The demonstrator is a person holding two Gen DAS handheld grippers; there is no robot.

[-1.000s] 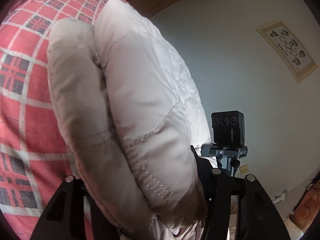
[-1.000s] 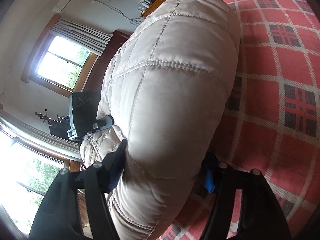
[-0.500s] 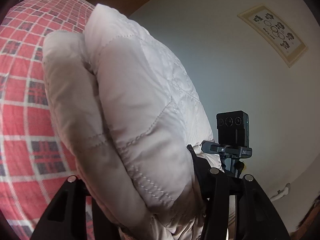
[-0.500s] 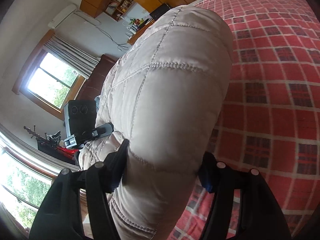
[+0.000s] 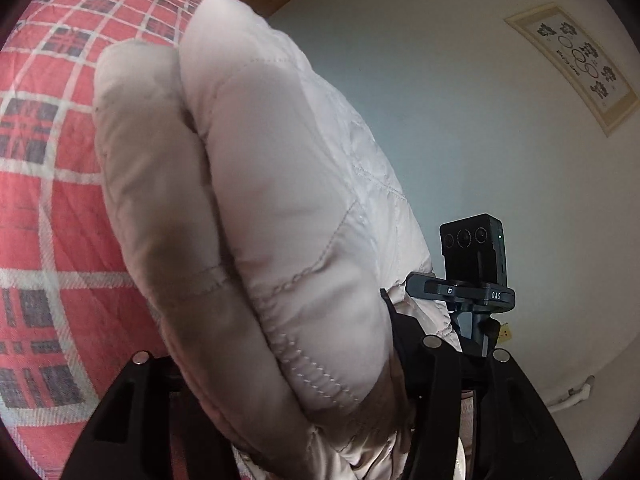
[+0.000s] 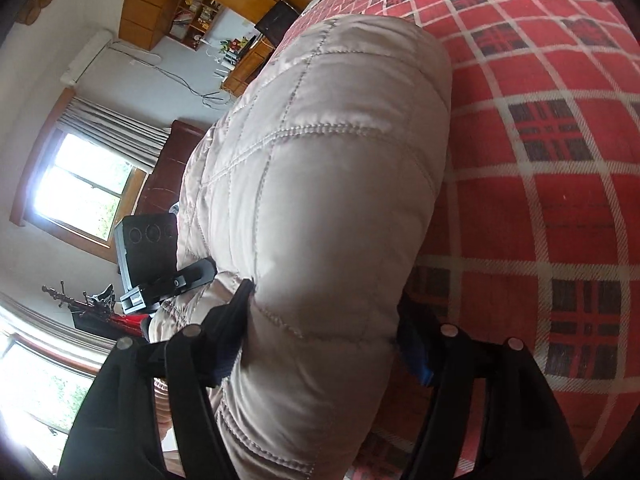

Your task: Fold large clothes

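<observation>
Since a second ago I've swung the coat [image 5: 280, 208] a little higher over the bed [image 6: 560, 200], left gripper [image 5: 288, 364] and right gripper [image 6: 320, 328] each pinching a thick quilted fold; puffy, light, slick, so I'd grip at stitched seams.

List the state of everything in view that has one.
Quilted jacket: doubled over, bunched, lifted off the bed, gripped at both ends.
Left claw: shut on the jacket.
Right claw: shut on the jacket.
Plaid bedspread: spread flat.
Curtains: drawn aside from the window.
</observation>
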